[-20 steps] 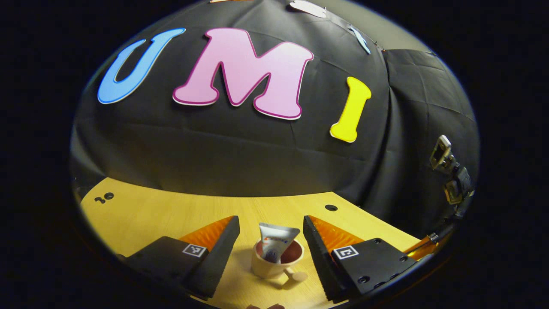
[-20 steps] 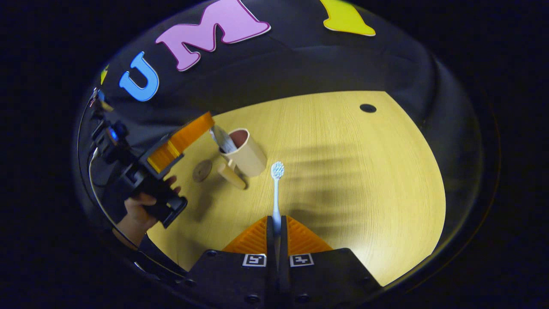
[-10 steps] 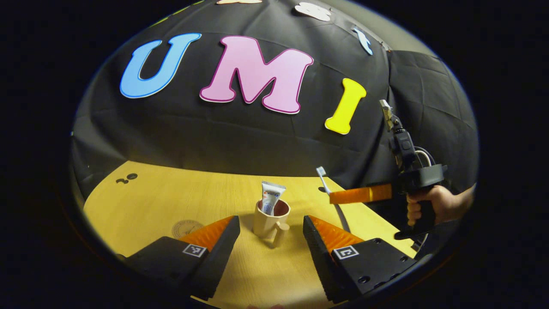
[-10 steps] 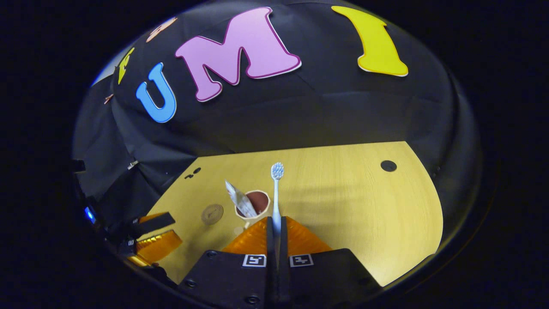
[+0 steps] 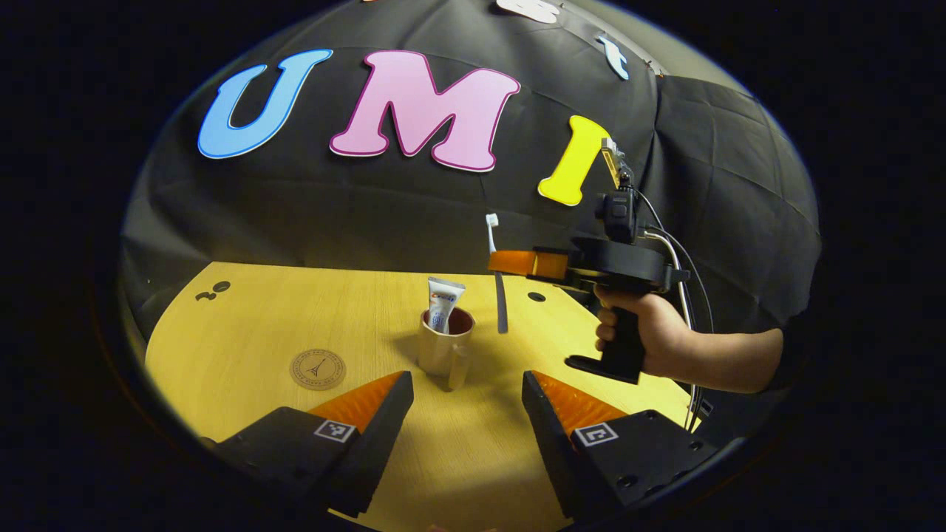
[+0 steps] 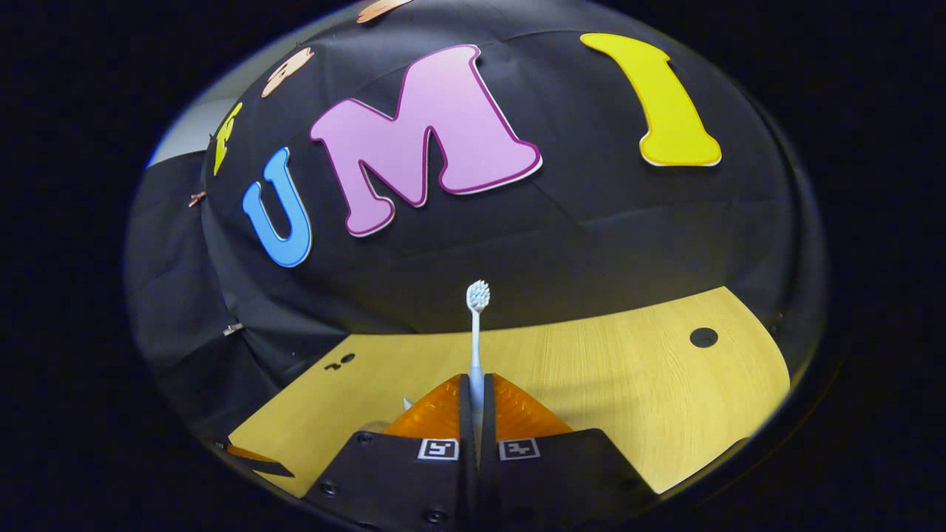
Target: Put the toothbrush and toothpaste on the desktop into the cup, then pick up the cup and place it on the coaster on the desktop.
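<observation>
**Now holding the toothbrush upright beside the cup**

Now gripping the toothbrush (image 6: 477,332) in the right gripper (image 6: 477,391), orange fingers (image 6: 443,406) pressed together on the lower handle, bristle head pointing up against the black cloth wall (image 6: 591,244) in the right gripper view. Seeing that same right gripper (image 5: 510,262) from the left gripper view too, carried by a hand (image 5: 650,340) wrapped round the black pistol handle, forearm reaching in from the right. Holding the toothbrush (image 5: 494,273) near vertical there, white head up, dark handle end hanging down just right of the cup (image 5: 443,347) and level with its rim, not inside it. Cannot tell whether the tip is directly over the opening or a little behind it.

Standing upright on the wooden desktop (image 5: 244,332), the beige cup with its handle facing the camera, toothpaste (image 5: 442,303) already sitting in it, tube leaning slightly and sticking out above the rim. Lying flat to the left of the cup, the round coaster (image 5: 318,369), apart from it and bare.

Hovering low in front, the left gripper (image 5: 465,428), jaws spread wide, gripping nothing, cup framed in the gap between the two fingers but well beyond their tips.
</observation>
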`<state>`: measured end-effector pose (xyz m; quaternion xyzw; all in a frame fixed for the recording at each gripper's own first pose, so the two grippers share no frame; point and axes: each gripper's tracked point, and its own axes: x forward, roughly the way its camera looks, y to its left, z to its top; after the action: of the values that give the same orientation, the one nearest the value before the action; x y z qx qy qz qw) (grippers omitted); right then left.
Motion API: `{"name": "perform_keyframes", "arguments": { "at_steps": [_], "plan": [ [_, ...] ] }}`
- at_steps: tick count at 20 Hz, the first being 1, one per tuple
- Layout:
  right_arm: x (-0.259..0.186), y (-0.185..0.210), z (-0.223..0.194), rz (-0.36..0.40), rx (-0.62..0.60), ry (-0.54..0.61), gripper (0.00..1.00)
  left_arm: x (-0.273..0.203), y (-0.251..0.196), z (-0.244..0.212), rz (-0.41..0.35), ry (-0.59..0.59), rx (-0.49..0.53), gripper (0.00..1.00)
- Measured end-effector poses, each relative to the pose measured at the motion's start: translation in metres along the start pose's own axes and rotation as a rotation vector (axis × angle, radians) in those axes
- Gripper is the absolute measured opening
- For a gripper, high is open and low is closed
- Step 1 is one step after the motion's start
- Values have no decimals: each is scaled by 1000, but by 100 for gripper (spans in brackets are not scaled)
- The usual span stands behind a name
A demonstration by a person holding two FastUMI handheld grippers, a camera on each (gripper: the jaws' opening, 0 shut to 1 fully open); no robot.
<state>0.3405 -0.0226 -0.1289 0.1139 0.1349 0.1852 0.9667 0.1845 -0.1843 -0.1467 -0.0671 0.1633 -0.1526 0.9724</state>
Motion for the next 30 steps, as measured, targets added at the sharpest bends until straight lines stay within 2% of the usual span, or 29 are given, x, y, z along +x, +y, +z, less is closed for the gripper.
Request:
{"name": "perform_keyframes", "arguments": {
  "at_steps": [5, 8, 15, 18, 19, 20, 21, 22, 24, 26, 28, 29, 30],
  "plan": [
    [27, -2, 5, -2, 62, -63, 5, -10, 9, -8, 22, 20, -2, 92],
    [39, 1, 1, 2, 55, -85, 5, -11, 19, -16, 46, 39, -10, 92],
    [48, -7, -40, -14, -28, -44, 7, -6, 25, -27, 55, 59, -60, 92],
    [43, -12, -50, -24, 0, -36, 11, -1, 21, -29, 39, 63, -61, 92],
    [39, -12, -51, -24, 9, -29, 4, 1, 21, -29, 36, 67, -60, 92],
    [36, -10, -55, -19, 13, -24, 20, 4, 20, -29, 33, 69, -61, 92],
    [34, -8, -58, -14, 8, -14, 20, 5, 18, -29, 31, 69, -61, 92],
    [30, -8, -63, -14, -3, 2, 10, 6, 17, -29, 29, 69, -61, 92],
    [17, -3, -69, -8, -23, 33, 29, 6, 15, -28, 30, 69, -66, 92],
    [7, 3, -72, 5, -18, 62, 34, 3, 15, -27, 39, 64, -67, 92],
    [-4, 6, -69, 2, 13, 96, 61, -1, 19, -31, 60, 67, -65, 92],
    [-7, 6, -68, -3, 26, 114, 64, -4, 22, -34, 74, 70, -67, 92],
    [-13, 5, -67, -19, 35, 132, 72, -7, 25, -38, 85, 73, -77, 92]
  ]
}}
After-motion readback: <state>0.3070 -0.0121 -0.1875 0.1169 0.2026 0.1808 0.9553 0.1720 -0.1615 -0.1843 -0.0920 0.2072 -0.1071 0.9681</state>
